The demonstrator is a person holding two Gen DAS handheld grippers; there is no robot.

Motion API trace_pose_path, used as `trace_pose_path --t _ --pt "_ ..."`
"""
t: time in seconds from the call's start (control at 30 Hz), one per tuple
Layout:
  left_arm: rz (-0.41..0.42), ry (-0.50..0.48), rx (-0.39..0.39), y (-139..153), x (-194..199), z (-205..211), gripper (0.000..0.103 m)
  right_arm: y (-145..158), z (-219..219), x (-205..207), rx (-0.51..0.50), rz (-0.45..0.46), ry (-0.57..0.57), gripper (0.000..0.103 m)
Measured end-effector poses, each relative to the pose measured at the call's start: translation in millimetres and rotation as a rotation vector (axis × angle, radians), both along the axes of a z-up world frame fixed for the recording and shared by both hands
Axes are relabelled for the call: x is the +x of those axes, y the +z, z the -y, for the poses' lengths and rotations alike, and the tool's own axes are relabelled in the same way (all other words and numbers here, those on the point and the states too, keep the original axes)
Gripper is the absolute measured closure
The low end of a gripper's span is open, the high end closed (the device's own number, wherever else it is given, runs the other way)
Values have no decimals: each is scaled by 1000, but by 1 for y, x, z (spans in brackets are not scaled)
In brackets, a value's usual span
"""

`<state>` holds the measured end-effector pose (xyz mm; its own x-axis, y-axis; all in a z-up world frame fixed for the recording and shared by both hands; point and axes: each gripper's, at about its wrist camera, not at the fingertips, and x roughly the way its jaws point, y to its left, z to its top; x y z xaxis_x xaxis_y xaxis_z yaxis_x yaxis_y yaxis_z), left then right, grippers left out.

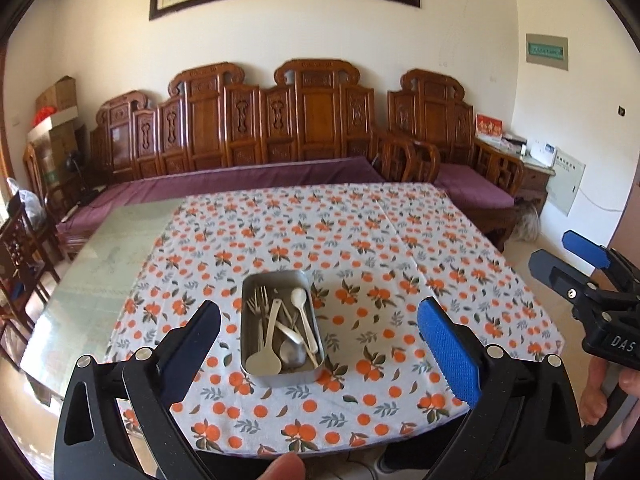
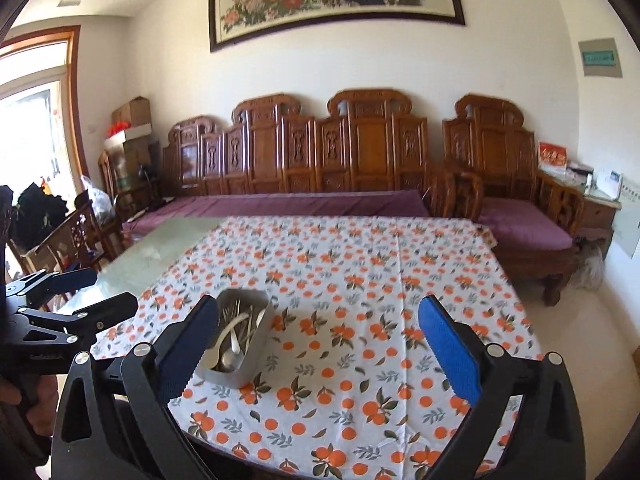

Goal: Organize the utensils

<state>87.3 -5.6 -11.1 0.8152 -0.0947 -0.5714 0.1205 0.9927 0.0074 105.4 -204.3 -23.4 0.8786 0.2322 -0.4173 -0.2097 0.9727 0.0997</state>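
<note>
left gripper point(image 1: 319, 346) black plastic arms, blue ribbed pads, silver round pivot screws, right gripper point(image 2: 319, 346) same build, its body seen from the left wrist marked "DAS" in white, bare thumb point(image 1: 282, 467) at the bottom edge

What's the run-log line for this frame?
left gripper: open, empty | right gripper: open, empty | utensils: in metal tray | stage: done

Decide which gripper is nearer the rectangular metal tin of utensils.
Left. The left gripper hangs open directly before the rectangular metal tin, framing it; the right gripper, also open, sits off to the tin's right.
</note>
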Motion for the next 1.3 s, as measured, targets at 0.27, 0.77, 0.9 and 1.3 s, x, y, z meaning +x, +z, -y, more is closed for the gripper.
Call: trace_pose_path --t 0.27,0.77,0.9,1.3 --pt "49 20 -9 20 -19 -2 8 22 8 -19 13 55 -19 3" --pt "73 51 -33 23 -23 -8 8 24 7 -23 18 67 -29 3" --pt "73 54 -37 23 -23 -10 8 24 7 -23 19 66 -28 3" --pt "78 52 -39 24 -24 -11 8 22 4 -23 22 64 -21 3"
